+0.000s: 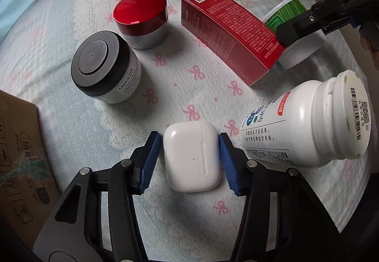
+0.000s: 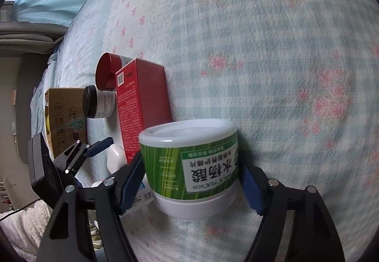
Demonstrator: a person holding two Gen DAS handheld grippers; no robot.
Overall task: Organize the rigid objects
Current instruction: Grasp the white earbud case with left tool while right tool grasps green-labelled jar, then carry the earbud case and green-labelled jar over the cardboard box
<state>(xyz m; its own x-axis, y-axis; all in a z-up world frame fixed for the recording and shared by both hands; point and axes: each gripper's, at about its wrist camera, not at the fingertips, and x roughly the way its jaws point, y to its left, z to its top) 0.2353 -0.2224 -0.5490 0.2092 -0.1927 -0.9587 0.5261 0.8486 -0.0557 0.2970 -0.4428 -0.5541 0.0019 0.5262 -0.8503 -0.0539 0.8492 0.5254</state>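
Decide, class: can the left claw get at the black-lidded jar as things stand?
Probably not yet: the left claw has its pads around the white earbud case. Otherwise the bedspread path to the black-lidded jar looks free.
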